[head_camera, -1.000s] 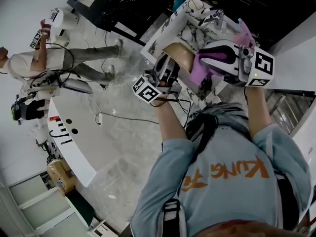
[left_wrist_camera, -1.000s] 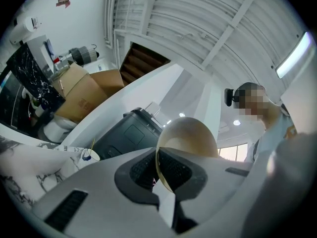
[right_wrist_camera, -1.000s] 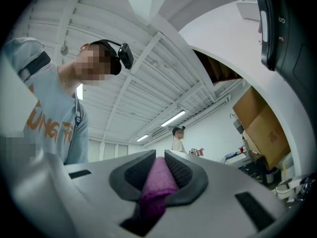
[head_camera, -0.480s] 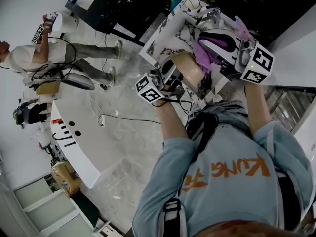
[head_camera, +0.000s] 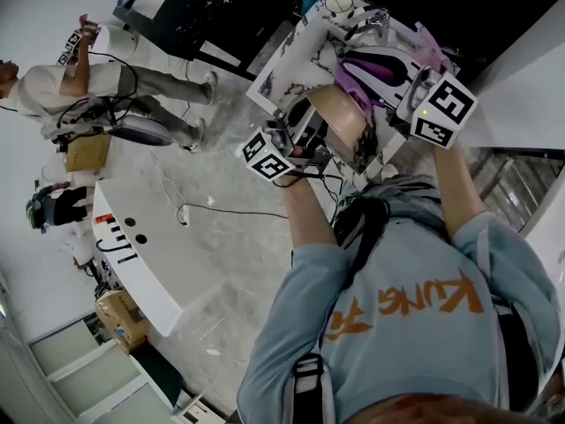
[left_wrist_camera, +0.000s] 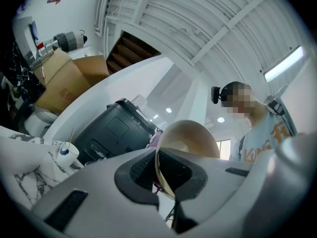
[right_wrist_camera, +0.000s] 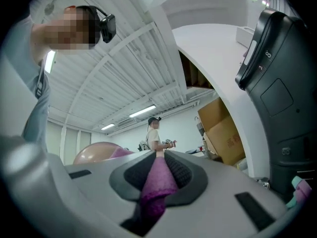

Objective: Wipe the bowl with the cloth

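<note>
In the head view the tan bowl [head_camera: 342, 120] is held up over the marble counter [head_camera: 291, 56]. My left gripper [head_camera: 307, 124] is shut on the bowl's near rim. The left gripper view shows that rim [left_wrist_camera: 159, 175] pinched edge-on between the dark pads, with the bowl's body [left_wrist_camera: 190, 139] rising beyond. My right gripper [head_camera: 357, 71] is shut on the purple cloth [head_camera: 351, 85], which lies against the bowl's far side. In the right gripper view the cloth [right_wrist_camera: 159, 180] fills the gap between the pads, and the bowl [right_wrist_camera: 94, 152] shows low at the left.
A faucet [head_camera: 381, 23] and a paper cup [head_camera: 340, 5] with a stick stand on the counter. A black machine [left_wrist_camera: 114, 133] stands behind, cardboard boxes [left_wrist_camera: 64, 81] beyond it. Another person [head_camera: 53, 95] stands at the left near a white table [head_camera: 141, 254].
My right gripper has swung left and up the picture with the cloth, from beside the bowl to its far side. The bowl and left gripper shifted slightly right.
</note>
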A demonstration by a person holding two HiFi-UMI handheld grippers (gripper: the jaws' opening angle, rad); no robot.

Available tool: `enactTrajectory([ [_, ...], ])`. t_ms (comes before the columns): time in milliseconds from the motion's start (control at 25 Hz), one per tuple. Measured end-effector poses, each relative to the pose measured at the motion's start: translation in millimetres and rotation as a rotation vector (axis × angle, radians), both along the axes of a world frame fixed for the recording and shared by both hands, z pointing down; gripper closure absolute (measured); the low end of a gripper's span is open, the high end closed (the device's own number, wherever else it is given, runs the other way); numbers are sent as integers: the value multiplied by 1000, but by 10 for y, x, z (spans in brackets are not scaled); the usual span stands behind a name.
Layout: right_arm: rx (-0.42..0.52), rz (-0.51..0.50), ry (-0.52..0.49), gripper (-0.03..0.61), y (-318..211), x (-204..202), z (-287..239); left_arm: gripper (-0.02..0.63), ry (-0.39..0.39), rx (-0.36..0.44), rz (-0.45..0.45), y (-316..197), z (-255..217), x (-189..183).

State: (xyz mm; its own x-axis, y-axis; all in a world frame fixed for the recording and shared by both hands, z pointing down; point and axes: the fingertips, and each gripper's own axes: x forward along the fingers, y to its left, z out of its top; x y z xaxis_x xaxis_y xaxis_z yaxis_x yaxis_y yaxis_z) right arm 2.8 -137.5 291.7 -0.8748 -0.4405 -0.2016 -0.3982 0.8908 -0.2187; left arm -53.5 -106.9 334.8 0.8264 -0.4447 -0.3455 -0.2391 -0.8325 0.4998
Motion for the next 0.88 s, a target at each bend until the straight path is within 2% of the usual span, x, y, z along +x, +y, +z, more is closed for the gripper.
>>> enactTrajectory([
  [400, -19, -18, 155, 512, 23, -159, 355, 584, 20, -7, -143, -194, -22, -181],
  [560, -41, -28, 191, 512, 48, -177, 457, 584, -41, -30, -194, -241, 0, -243],
  [720, -44, -47, 219, 512, 88, -175, 542, 584, -56, -66, -271, -330, 46, -377],
  [880, -50, 2, 248, 512, 26, -102, 585, 584, -157, -135, -362, -439, 178, -505],
])
